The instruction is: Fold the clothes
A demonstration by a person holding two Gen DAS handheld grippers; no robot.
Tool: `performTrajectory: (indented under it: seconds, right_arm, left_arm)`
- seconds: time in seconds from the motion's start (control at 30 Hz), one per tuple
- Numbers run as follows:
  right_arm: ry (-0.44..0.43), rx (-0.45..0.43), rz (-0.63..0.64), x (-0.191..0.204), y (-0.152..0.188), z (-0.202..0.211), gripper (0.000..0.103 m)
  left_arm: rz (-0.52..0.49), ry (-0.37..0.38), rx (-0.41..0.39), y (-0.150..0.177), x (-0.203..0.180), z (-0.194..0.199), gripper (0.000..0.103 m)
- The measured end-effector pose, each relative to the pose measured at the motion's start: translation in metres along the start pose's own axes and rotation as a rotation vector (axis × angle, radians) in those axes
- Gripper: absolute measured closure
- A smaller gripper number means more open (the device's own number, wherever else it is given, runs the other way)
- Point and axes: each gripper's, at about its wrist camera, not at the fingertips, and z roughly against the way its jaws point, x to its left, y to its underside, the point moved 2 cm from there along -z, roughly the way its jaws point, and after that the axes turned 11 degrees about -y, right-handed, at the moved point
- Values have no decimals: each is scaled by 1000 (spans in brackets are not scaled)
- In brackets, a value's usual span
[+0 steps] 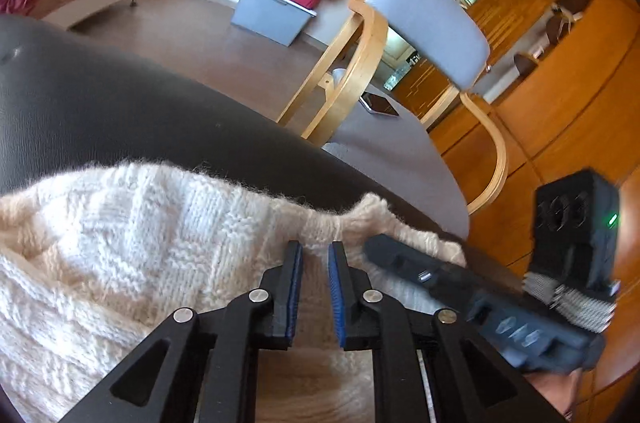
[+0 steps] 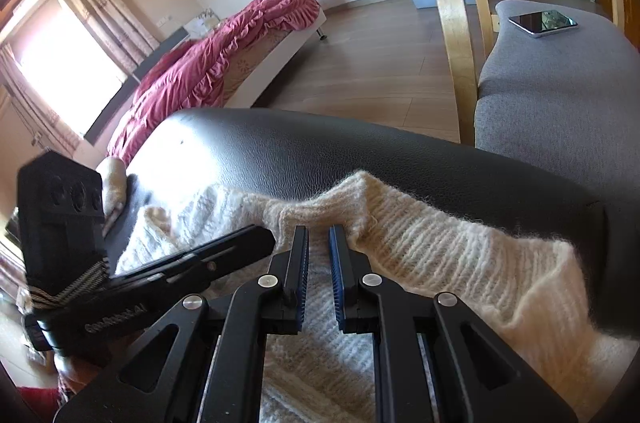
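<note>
Knitwear fills the foreground: a cream sweater [image 1: 132,235] of thick fuzzy yarn, worked in basket-weave blocks and ribs, lies crumpled on a dark surface [image 1: 100,103] of smooth, grained leather-like material with a rounded far edge. The left gripper [image 1: 315,251] has black angular fingers with blue ridged pads [image 1: 297,287]; its jaws stand narrowly apart, with a pinched tuft of the sweater's far edge rising just beyond the tips, and whether the pads actually clamp the wool cannot be told. The right gripper [image 2: 319,237] looks the same, jaws at a narrow gap over a raised fold [image 2: 320,203] of the sweater's rim, grip likewise unclear. Each gripper shows beside the other, close together over the same stretch of edge. Past the sweater's rim a bare band of the dark surface runs to its curved edge, then open wood floor [image 2: 380,71]. A bentwood chair [image 1: 424,19] with grey fabric cushions stands near, a phone [image 2: 543,21] lying flat on its seat. Farther off, a bed [image 2: 224,63] carries a rumpled crimson ruffled cover.
</note>
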Motion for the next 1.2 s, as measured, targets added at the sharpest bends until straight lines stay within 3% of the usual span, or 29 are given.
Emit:
performTrajectory:
  seconds: [0.17, 0.47, 0.63, 0.8, 0.9, 0.97, 1.07, 1.2]
  right_arm:
    - [16, -150, 43, 13, -12, 46, 91]
    - [105, 77, 132, 18, 5, -10, 92]
    - [99, 51, 100, 12, 3, -4, 95]
    - [77, -3, 67, 7, -1, 11, 91]
    - [215, -61, 59, -3, -8, 33, 90]
    - [298, -34, 75, -10, -6, 36, 90]
    - [263, 0, 48, -17, -3, 30, 90]
    - [346, 11, 74, -21, 0, 21, 91]
  left_arm:
    - [4, 7, 1, -2, 0, -3, 91]
    - [15, 18, 4, -1, 5, -2, 91]
    - [19, 23, 5, -1, 6, -2, 91]
    - [25, 29, 6, -1, 7, -3, 91]
    - [25, 30, 7, -2, 8, -4, 91]
    - [25, 30, 6, -2, 8, -3, 91]
    - [25, 30, 6, -1, 8, -2, 91]
    - [24, 29, 6, -1, 8, -1, 91]
